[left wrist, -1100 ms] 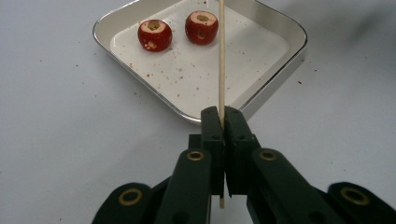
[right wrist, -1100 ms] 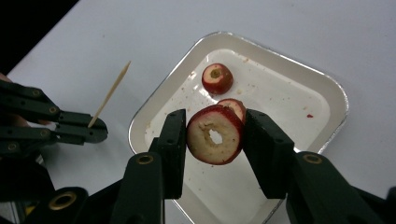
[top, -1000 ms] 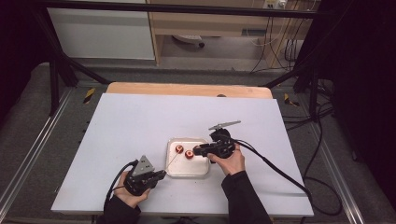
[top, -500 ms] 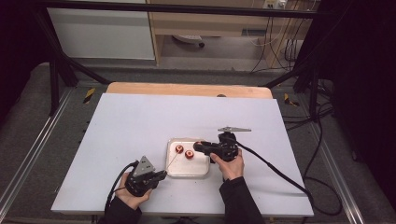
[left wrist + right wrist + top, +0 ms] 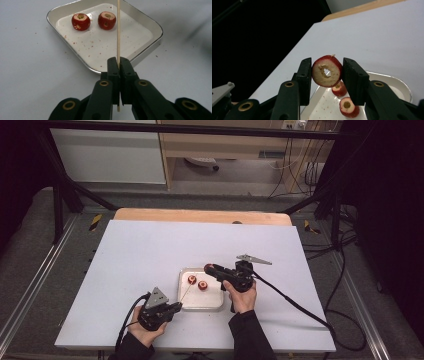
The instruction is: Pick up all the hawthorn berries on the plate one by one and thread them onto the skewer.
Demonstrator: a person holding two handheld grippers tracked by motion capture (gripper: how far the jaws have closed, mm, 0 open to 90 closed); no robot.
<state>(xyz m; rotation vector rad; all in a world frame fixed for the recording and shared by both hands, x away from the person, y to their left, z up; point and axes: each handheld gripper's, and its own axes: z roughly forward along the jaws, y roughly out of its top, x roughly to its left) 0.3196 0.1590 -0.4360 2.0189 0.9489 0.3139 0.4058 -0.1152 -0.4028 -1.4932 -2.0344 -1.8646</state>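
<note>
Our right gripper was clamped on a cored red fruit above the tray so its hole faced the skewer, which our left gripper pinched just beside the tray, ready for threading.

Even overhead light falls on the white table, while the room around it sinks into darkness. The left gripper view is sharp on the tray, with soft shadows. The right gripper view's foreground tongs look slightly soft.
</note>
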